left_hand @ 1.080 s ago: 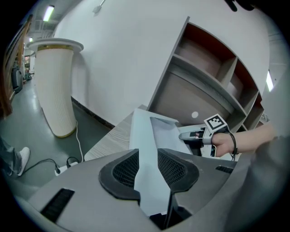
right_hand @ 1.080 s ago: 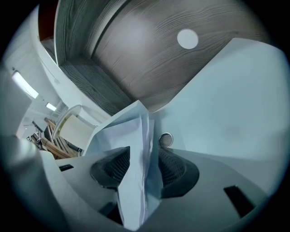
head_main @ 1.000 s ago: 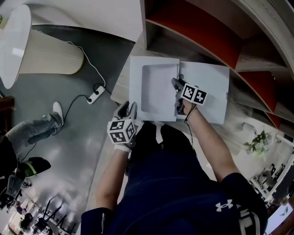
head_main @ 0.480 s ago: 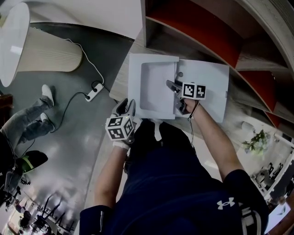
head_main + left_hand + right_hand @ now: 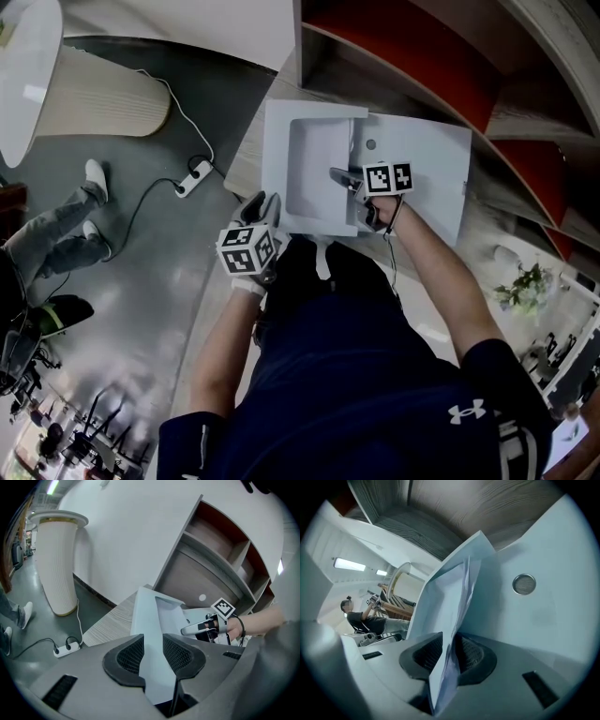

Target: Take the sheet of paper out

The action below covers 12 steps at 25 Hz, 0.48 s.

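Standing close against the table (image 5: 246, 165), the person has their legs right at its near edge, directly below the open white folder (image 5: 424, 187).

Left gripper (image 5: 153, 654) is at the folder's near-left corner. Its jaws are pinching the folder's near edge, and the white card fills the gap between the pads.

Right gripper (image 5: 449, 654) reaches in from the folder's right side and lies across the middle fold. Its jaws have just been closing. The sheet of paper (image 5: 451, 597) stands between them, both pads are on it, and it is buckled where it is pinched.

The sheet is still in the folder's left half. Its right edge is lifted into a peak above the fold, while the rest is tucked down inside. A second layer shows just beside that peak, but I cannot tell whether it is another sheet or the folder's lining.

The right flap of the folder lies flat just behind the pinched sheet, with a round snap button (image 5: 523, 584) on it.

Beyond the folder's far edge, a wooden shelf unit (image 5: 412, 56) with red back panels stands right up against it.

Left of the folder, on the grey floor:
- a power strip (image 5: 194, 178) with a trailing cable
- a ribbed pale column (image 5: 103, 108) further out
- a bystander's legs (image 5: 56, 242)

Right of the folder, well apart from it, is a small plant (image 5: 525, 286).
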Available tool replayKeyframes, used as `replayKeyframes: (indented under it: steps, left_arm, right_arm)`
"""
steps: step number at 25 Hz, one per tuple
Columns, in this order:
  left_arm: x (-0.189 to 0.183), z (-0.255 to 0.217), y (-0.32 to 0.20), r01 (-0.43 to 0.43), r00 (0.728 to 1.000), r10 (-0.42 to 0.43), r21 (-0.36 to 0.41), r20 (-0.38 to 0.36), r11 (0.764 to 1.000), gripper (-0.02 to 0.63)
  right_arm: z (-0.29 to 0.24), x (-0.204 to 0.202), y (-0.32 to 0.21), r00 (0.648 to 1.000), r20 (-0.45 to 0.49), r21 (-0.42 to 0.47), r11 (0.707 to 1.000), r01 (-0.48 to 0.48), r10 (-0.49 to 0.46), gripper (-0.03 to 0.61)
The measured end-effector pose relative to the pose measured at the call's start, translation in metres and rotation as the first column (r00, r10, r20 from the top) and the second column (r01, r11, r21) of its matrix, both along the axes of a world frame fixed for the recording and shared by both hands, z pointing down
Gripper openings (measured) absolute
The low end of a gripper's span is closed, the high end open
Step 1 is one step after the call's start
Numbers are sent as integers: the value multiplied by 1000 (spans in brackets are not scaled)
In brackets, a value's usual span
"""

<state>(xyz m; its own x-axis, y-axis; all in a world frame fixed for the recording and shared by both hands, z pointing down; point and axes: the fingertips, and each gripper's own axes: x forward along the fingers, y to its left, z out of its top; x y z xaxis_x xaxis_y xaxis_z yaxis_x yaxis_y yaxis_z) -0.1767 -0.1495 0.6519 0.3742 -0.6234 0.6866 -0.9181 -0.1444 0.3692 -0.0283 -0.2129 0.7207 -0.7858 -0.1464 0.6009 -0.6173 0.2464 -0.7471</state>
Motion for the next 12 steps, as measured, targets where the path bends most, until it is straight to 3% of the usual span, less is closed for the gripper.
replayKeyframes:
  steps: [5,12]
  left_arm:
    - [0,-1,2,-8,1000,8,-6,9,1000,132]
    - [-4,-4,5,-10,1000,10,-10,27,1000,127]
  right_arm:
    - [0,-5,3,999,26,-11,1000,-19,19,32]
    - [-1,4,-1,999,26,-7,999,-33,33,18]
